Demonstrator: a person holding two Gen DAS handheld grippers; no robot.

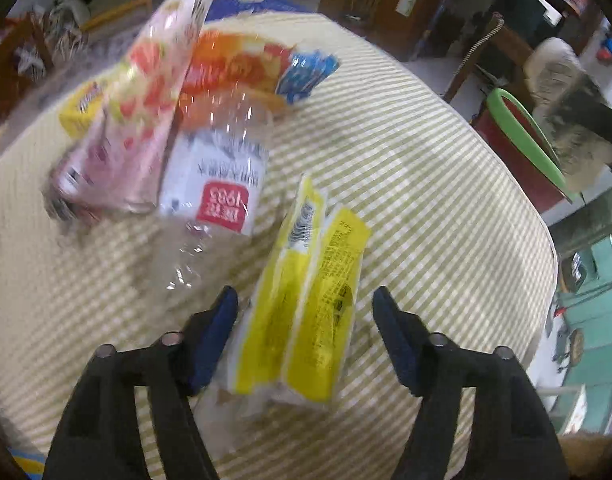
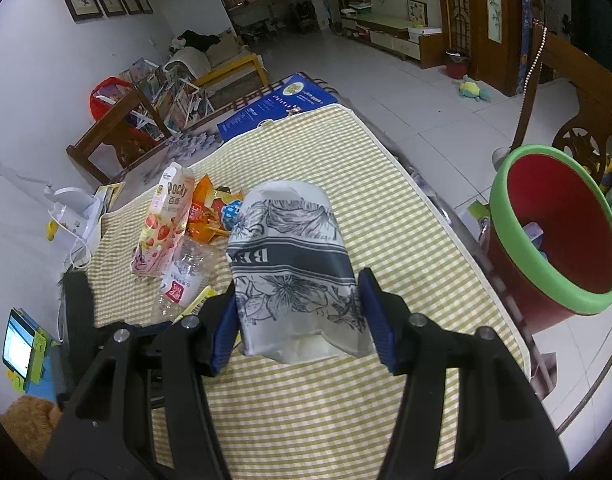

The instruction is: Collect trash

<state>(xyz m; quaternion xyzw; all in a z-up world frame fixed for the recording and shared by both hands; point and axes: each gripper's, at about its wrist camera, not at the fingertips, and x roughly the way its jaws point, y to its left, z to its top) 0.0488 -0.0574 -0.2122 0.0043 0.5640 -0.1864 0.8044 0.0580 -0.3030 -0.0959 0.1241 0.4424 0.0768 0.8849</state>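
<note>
1. The yellow wrapper [image 1: 306,300] lies on the checked tablecloth [image 1: 426,200], between the blue pads of the left gripper [image 1: 306,308]. The jaws stand apart on either side of it; the pad at 9 o'clock is just beside its edge, the pad at 3 o'clock is clear of it, so nothing is pinched.
2. The paper cup [image 2: 294,272], white with dark flower print, sits clamped between the pads of the right gripper [image 2: 296,312], its open mouth toward the camera and its base pointing to 12 o'clock.
3. In the left wrist view, at 11 o'clock from the yellow wrapper, lies a clear plastic bottle [image 1: 218,184] with a white and red label. Leaning over it at 10 o'clock is a pink snack box [image 1: 146,112] printed with strawberries.
4. Behind those, at 12 o'clock, is an orange snack bag [image 1: 234,64] with a blue wrapper [image 1: 306,72] beside it. A small yellow box [image 1: 82,112] peeks out at 9 o'clock of the pink box.
5. The red bin [image 2: 558,232] with a green rim stands off the table edge at 3 o'clock in the right wrist view, with some items already inside.
6. A blue board [image 2: 278,104] lies at the far end of the table, at 12 o'clock.
7. The left wrist view is blurred, so small print is unreadable.
</note>
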